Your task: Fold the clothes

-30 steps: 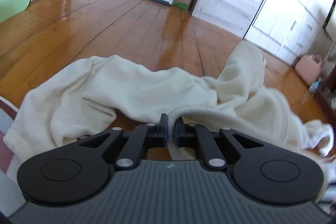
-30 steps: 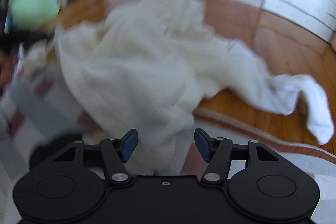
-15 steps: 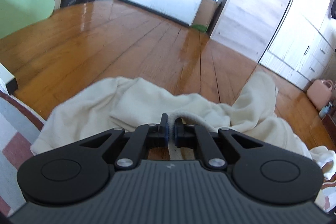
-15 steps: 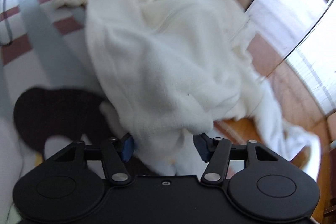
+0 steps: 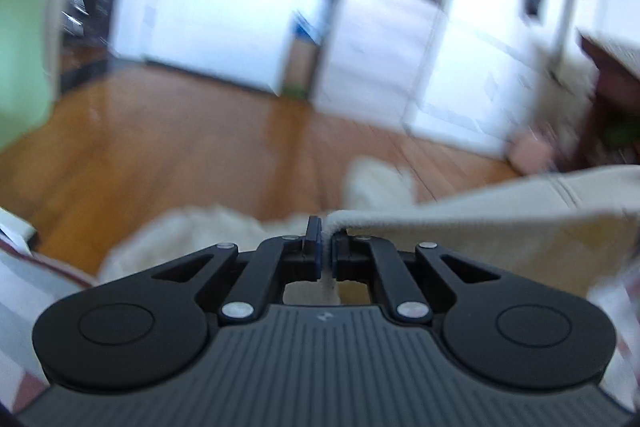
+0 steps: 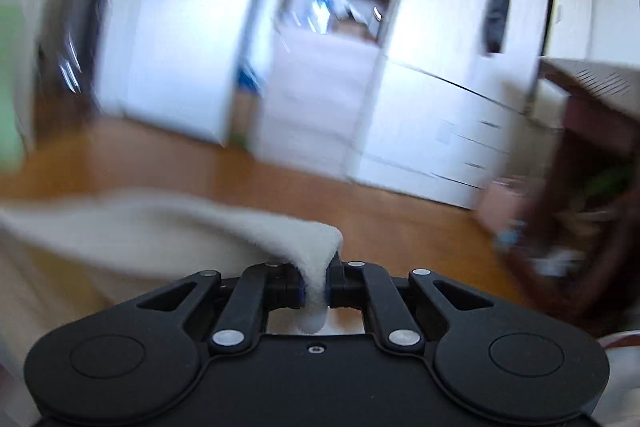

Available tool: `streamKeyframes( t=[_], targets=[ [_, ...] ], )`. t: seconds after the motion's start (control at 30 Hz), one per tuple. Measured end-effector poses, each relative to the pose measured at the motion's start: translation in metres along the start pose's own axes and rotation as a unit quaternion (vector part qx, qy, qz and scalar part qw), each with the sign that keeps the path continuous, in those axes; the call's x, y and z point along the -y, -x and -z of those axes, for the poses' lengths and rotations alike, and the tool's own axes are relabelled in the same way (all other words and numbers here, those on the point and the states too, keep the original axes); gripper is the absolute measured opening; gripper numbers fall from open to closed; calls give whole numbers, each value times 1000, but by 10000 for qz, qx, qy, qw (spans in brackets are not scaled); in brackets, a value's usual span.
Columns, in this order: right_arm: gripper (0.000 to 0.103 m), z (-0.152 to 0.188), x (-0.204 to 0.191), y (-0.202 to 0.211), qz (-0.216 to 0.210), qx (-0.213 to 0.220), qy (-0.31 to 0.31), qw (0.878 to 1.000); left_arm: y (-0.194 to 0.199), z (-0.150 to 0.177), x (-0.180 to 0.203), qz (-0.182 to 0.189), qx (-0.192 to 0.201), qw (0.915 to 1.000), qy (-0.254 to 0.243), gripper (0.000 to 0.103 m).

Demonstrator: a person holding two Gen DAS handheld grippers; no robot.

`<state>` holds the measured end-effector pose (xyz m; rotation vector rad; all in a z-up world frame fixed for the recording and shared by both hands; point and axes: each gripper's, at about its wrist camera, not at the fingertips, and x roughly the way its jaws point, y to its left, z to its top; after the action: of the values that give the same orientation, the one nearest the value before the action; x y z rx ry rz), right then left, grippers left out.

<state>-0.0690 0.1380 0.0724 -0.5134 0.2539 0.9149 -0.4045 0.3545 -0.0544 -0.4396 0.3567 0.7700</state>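
A cream-white fleece garment (image 5: 480,227) is held by both grippers and lifted off the floor. My left gripper (image 5: 327,247) is shut on a ribbed hem edge, and the cloth stretches away to the right. My right gripper (image 6: 318,283) is shut on a fuzzy corner of the garment (image 6: 168,227), which stretches away to the left. Part of the garment (image 5: 192,235) hangs down toward the wooden floor below the left gripper. Both views are blurred by motion.
A wooden floor (image 5: 160,147) runs to white doors and cabinets (image 6: 440,107) at the back. A dark wooden table (image 6: 592,107) stands on the right. A striped rug (image 5: 32,283) lies at the lower left. A pink object (image 5: 532,151) sits by the cabinets.
My right gripper has closed on the garment's corner. Both grippers have risen and tilted up toward the room, pulling the garment taut between them.
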Motion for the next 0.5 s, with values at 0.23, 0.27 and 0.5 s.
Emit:
streamKeyframes(
  t=[0.23, 0.27, 0.5],
  targets=[
    [14, 93, 14, -27, -63, -1136, -58, 9935, -62, 83, 32, 76, -2633, 9610, -843, 19],
    [14, 107, 16, -31, -72, -1297, -66, 9915, -66, 90, 33, -51, -2802, 9546, -1010, 20],
    [25, 200, 30, -57, -134, -2414, -123, 9702, -67, 106, 37, -327, -3150, 9363, -1515, 36]
  ],
)
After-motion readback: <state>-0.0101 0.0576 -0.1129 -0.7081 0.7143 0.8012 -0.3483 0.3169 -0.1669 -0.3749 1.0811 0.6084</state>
